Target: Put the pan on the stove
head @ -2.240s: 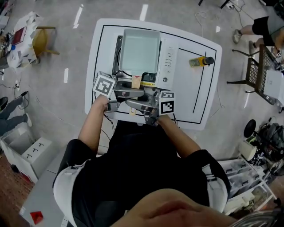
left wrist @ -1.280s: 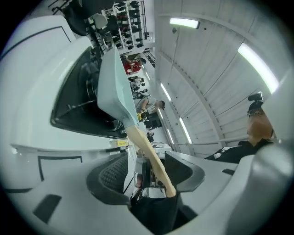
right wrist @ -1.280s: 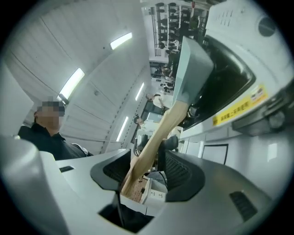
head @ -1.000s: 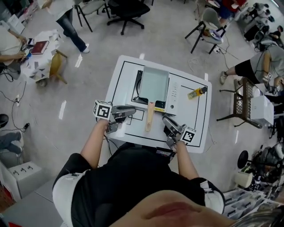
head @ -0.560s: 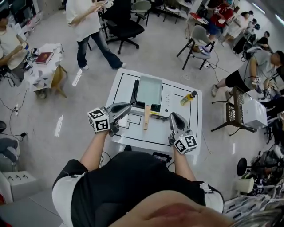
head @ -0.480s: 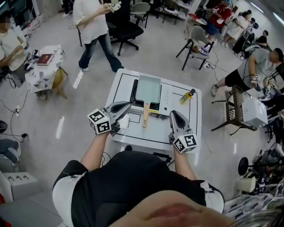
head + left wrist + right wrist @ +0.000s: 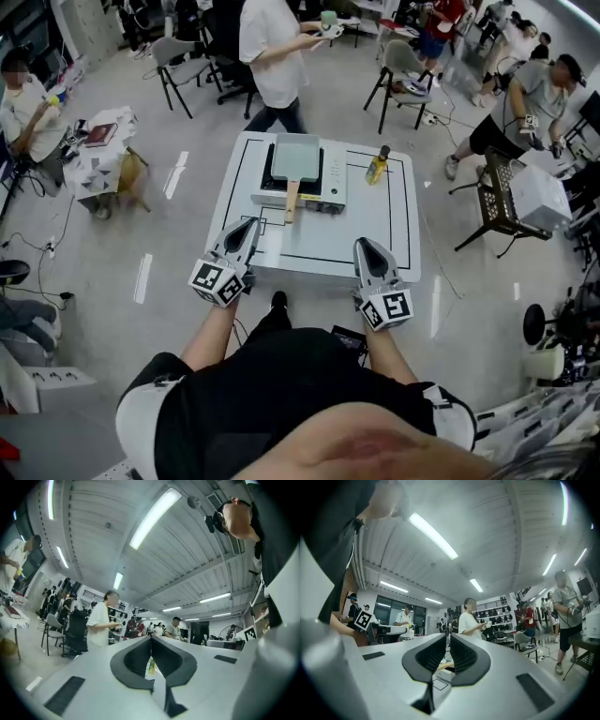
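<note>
The pale green rectangular pan (image 7: 295, 157) rests on the portable stove (image 7: 330, 194) at the far side of the white table (image 7: 375, 234), its wooden handle (image 7: 292, 199) pointing toward me. My left gripper (image 7: 253, 224) hovers over the table's near left edge, shut and empty. My right gripper (image 7: 361, 245) hangs over the near right edge, likewise shut with nothing in it. Both are well short of the pan. In the left gripper view the jaws (image 7: 151, 638) meet, and in the right gripper view (image 7: 447, 635) they are almost touching, with the handle (image 7: 445, 665) far beyond.
A yellow bottle (image 7: 377, 166) stands on the table right of the stove. A person in a white shirt (image 7: 272, 47) stands just behind the table. A black mesh chair (image 7: 497, 192) is at the right, and a small cluttered table (image 7: 98, 145) at the left.
Both grippers left the pan handle, drew back to the table's near edge and closed. The pan stayed on the stove. My view rose and widened.
</note>
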`<state>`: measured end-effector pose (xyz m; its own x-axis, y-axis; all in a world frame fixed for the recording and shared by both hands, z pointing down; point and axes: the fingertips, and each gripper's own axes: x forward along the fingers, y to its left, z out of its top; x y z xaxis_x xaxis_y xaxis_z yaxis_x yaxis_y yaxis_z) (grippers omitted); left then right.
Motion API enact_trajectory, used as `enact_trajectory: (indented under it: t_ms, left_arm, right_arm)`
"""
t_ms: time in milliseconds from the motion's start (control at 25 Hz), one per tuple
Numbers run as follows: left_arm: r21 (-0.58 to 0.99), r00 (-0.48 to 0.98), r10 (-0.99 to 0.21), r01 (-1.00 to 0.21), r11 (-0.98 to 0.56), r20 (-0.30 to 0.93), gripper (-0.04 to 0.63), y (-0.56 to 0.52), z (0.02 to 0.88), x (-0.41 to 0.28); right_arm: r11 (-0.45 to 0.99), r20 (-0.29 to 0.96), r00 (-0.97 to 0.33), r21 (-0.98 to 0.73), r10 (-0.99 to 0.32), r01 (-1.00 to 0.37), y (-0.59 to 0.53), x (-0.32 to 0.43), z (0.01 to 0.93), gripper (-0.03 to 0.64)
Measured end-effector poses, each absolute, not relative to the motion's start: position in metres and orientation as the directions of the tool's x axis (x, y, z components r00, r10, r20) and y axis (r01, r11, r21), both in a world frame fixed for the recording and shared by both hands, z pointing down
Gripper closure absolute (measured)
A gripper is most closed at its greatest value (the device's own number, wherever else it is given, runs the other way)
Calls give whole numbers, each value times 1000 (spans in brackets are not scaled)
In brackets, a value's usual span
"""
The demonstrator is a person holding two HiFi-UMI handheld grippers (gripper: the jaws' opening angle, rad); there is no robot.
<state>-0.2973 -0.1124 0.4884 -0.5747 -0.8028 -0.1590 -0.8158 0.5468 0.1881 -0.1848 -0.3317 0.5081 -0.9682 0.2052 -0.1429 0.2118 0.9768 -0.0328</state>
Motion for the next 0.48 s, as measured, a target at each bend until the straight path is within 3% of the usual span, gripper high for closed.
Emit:
enact_trajectory:
  t_ms: [280,480]
  left_arm:
    - [202,-575,-813,-811,549,-95,577,-99,502,-211]
    - [227,-568,-817,-813,536,-101,577,-86,512,-184]
  right_arm:
    - [981,-97,-983,-102,153,163,-317,-101,539,577]
    - [982,-94,-983,-90,156,165,-288,-78,538,577]
